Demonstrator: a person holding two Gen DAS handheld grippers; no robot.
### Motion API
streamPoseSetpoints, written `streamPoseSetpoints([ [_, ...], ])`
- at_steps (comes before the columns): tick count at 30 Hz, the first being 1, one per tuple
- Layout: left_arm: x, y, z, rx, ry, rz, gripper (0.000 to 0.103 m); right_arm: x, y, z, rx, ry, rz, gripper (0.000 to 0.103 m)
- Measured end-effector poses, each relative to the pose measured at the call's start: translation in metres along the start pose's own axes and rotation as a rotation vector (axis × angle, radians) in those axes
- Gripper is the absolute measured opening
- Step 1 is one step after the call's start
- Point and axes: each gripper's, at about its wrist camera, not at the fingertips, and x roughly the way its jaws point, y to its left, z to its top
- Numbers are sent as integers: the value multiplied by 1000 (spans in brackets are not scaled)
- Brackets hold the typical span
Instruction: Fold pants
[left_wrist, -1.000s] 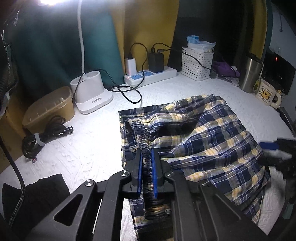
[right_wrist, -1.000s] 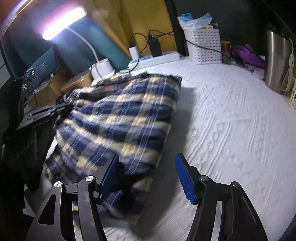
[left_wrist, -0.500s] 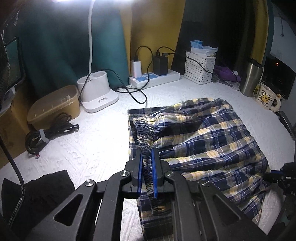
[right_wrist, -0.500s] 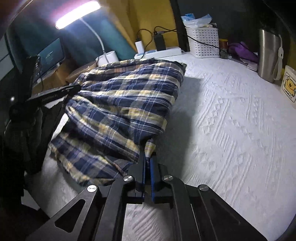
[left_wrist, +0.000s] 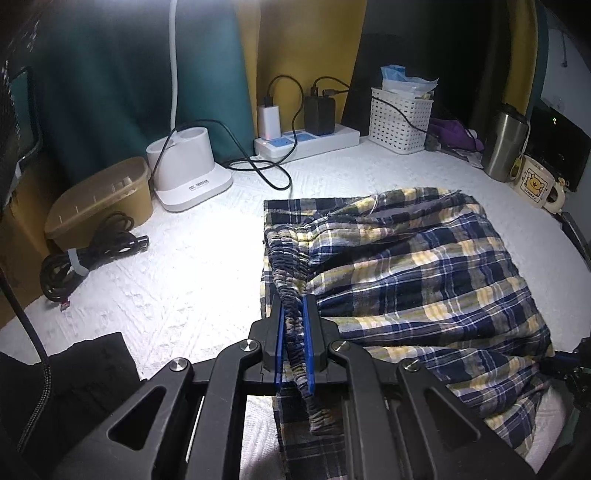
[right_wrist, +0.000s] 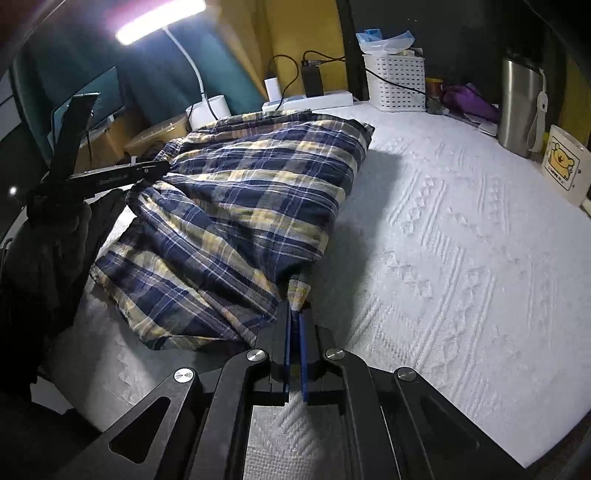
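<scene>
Blue, yellow and white plaid pants (left_wrist: 417, 273) lie bunched on a white textured cloth (left_wrist: 177, 280). My left gripper (left_wrist: 294, 306) is shut on the gathered elastic waistband (left_wrist: 291, 266), which runs up between its blue pads. In the right wrist view the pants (right_wrist: 243, 206) spread to the left, and my right gripper (right_wrist: 294, 317) is shut on a corner of their hem (right_wrist: 298, 290). The left gripper (right_wrist: 110, 177) shows there as a dark bar at the pants' far left end. The right gripper's dark tip (left_wrist: 565, 363) sits at the right edge of the left wrist view.
At the back stand a white lamp base (left_wrist: 188, 170), a power strip with chargers (left_wrist: 306, 140), a white basket (left_wrist: 400, 122), a steel tumbler (left_wrist: 508, 144) and a bear mug (left_wrist: 535, 184). A tan box (left_wrist: 99, 199), coiled cable (left_wrist: 88, 254) and dark cloth (left_wrist: 85, 376) lie left.
The right gripper slid in over the pants' hem corner and shut on it. The left gripper kept its grip on the waistband.
</scene>
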Motion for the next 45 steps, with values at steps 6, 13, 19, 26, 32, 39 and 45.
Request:
streamPoseSetpoints([
  [6,-7,2,0,13,4,-22,12,-5,-6,1,37,-7,-10,3],
  [13,-13,3,2,27,-6,-17,12,-11,-14,11,58,-24,-28,7],
  [19,-10,-1,1,43,9,-20,12,-2,-23,25,75,-27,-21,7],
  [26,-8,0,-2,33,21,-27,12,3,-23,37,70,-30,-30,32],
  [32,-4,3,-4,32,30,-35,12,9,-27,39,68,-36,-35,98],
  [39,-4,7,-3,28,32,-39,13,3,-39,58,50,-101,-113,89],
  [45,-19,8,5,29,-3,-65,14,17,-49,76,67,-83,-111,65],
])
